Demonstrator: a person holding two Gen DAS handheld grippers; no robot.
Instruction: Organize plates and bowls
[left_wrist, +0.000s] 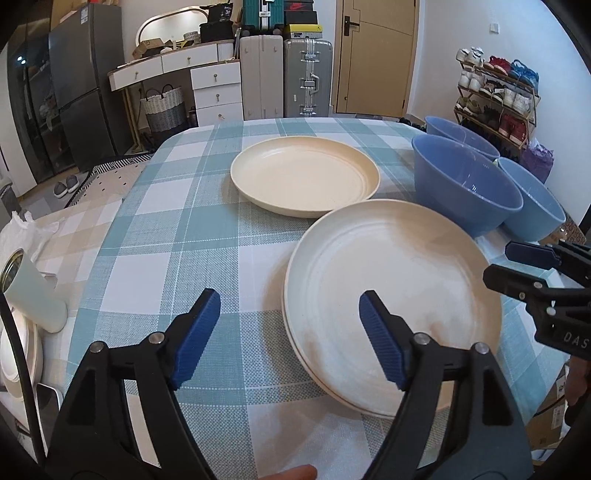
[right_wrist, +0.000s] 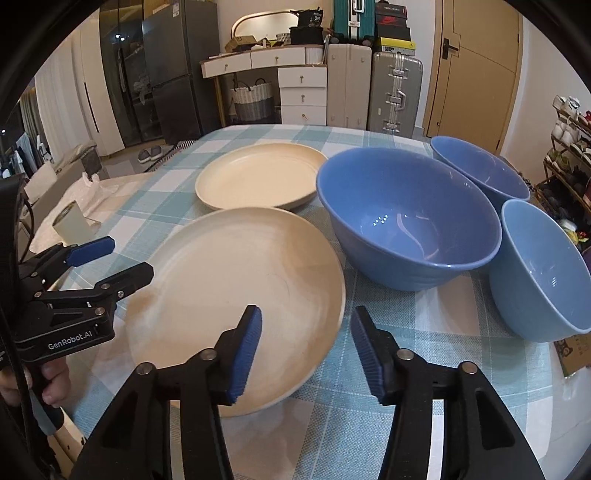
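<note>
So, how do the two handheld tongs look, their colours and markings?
Both tongs, left and right, have black angular linkage arms with silver rivets and ribbed blue pads. The left body carries white "GenRobot.AI" lettering; a black cable runs beside it.

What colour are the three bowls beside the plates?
All three bowls are blue, the nearest one slightly lighter. The right wrist view shows them best.

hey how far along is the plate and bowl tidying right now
Done: the near cream round plate lies stacked on another. In hand: nothing; left gripper and right gripper are both open. Left: the far cream plate sits alone, and three blue bowls stand unnested.
</note>
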